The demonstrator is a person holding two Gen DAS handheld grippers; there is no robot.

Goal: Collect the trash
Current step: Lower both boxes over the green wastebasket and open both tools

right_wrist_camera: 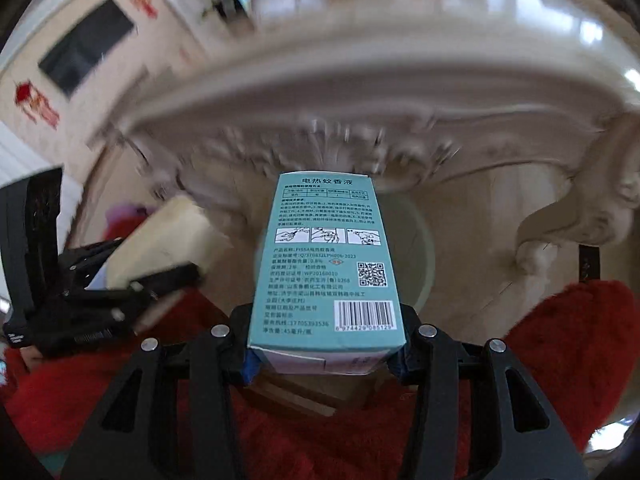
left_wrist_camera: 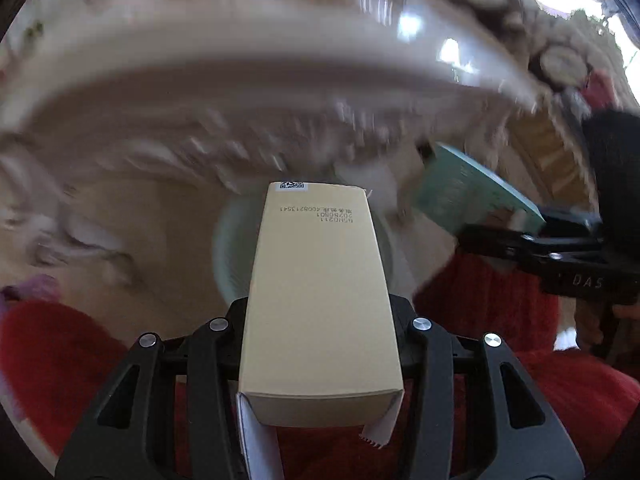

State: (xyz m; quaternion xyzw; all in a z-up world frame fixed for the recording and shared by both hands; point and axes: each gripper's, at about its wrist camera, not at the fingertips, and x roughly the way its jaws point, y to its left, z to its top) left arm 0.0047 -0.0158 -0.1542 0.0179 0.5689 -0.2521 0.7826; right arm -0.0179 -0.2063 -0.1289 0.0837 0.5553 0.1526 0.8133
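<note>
Carved cream table (right_wrist_camera: 400,92) ahead, pale bin (right_wrist_camera: 424,264) under it on the floor. Left gripper (left_wrist_camera: 320,344) clamps the beige box (left_wrist_camera: 320,300); right gripper (right_wrist_camera: 324,340) clamps the teal box (right_wrist_camera: 326,264), both over the bin. Cartons look light and crushable, so hold the flat sides gently.

This looks like a living room in a home. An ornate cream counter (right_wrist_camera: 400,92) with carved scrollwork and a curled leg (right_wrist_camera: 560,224) fills both views, its glossy top crowded with blurred household clutter. Red paper decorations (right_wrist_camera: 36,106) hang on a beige wall beside a dark wall panel (right_wrist_camera: 86,46) (perhaps a screen, too blurred to tell). A pale round bin (right_wrist_camera: 420,256) stands on the floor beneath.
</note>
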